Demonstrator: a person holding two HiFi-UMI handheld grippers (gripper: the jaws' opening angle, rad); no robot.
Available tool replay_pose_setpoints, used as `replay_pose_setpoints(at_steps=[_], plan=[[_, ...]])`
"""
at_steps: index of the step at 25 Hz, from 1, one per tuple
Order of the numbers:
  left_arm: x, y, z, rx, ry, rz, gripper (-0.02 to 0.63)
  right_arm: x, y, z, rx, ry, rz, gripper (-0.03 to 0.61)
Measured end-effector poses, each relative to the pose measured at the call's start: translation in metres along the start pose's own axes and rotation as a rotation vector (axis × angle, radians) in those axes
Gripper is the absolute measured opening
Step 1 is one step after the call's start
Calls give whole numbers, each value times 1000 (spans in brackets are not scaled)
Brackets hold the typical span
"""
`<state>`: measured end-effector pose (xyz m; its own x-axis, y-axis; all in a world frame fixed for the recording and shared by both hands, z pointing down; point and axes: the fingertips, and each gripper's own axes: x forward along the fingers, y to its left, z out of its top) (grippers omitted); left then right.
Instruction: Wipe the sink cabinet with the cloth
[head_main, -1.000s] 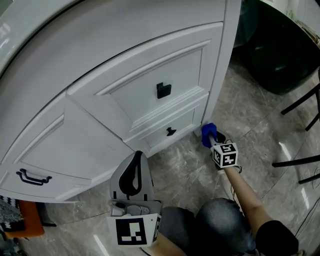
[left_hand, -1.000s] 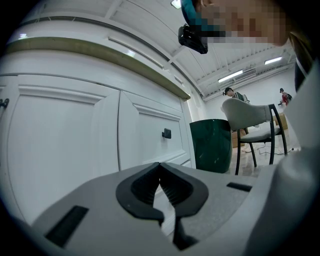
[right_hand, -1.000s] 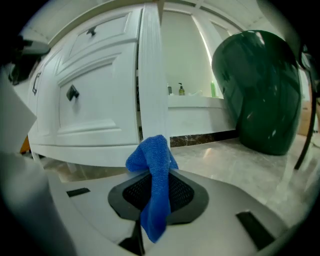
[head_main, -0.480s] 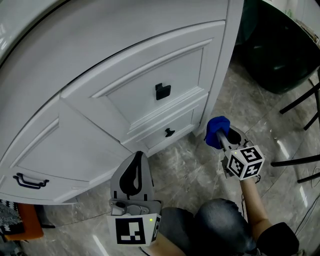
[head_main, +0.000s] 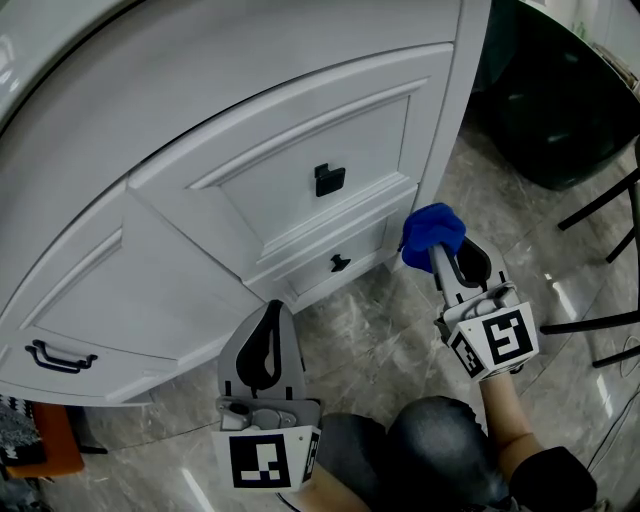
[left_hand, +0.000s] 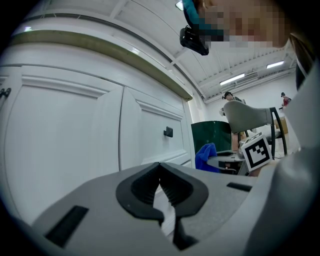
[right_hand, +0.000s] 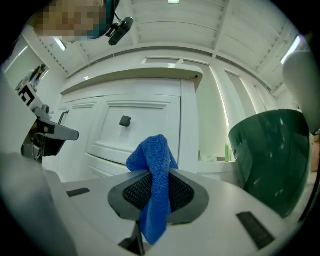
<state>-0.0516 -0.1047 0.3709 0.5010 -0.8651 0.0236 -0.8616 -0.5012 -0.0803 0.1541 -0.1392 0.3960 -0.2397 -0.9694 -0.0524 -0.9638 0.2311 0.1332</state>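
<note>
Far left: a black bar handle (head_main: 60, 355) on the white panelled sink cabinet (head_main: 180, 210) sits left of and level with the left gripper (head_main: 271, 313).

Left gripper: low in the head view, pointing up at the cabinet front, well short of it. In the left gripper view the left gripper (left_hand: 160, 168) has its jaws clenched tip to tip, with nothing between them.

Above and right of the left gripper: a drawer with a black square knob (head_main: 328, 179). Beneath it is a shallower drawer with a small black knob (head_main: 341, 263). Grey marbled tile floor (head_main: 370, 340) lies between the two grippers.

Right gripper (head_main: 444, 262): tilted up and leftward toward the cabinet's lower right corner. The right gripper view shows the right gripper (right_hand: 156, 175) with its jaws grasping the blue terry cloth (right_hand: 152, 160). The cloth bunches above the tips and hangs down between the pads. In the head view the cloth (head_main: 432, 232) rides at the claw's tip, just beside the cabinet's corner post. Contact with the cabinet cannot be told.

Right of the right gripper and beyond it: a dark green round bin (head_main: 560, 110). Further right are thin black furniture legs (head_main: 600, 205).
</note>
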Motion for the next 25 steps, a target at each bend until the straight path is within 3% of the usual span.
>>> replay_pose_setpoints(at_steps=[8, 11, 17, 21, 25], plan=[[2, -1, -1, -27, 0, 26, 5, 2, 31, 4, 0, -22, 86, 58], [9, -16, 5, -54, 4, -22, 5, 2, 40, 10, 41, -8, 114, 58], [31, -40, 25, -146, 50, -43, 5, -7, 54, 44, 138, 111, 153, 58], [5, -67, 49, -221, 123, -95, 5, -32, 62, 83, 161, 202, 144, 58], [-14, -66, 85, -50, 183, -169, 5, -46, 75, 132, 125, 270, 183, 58]])
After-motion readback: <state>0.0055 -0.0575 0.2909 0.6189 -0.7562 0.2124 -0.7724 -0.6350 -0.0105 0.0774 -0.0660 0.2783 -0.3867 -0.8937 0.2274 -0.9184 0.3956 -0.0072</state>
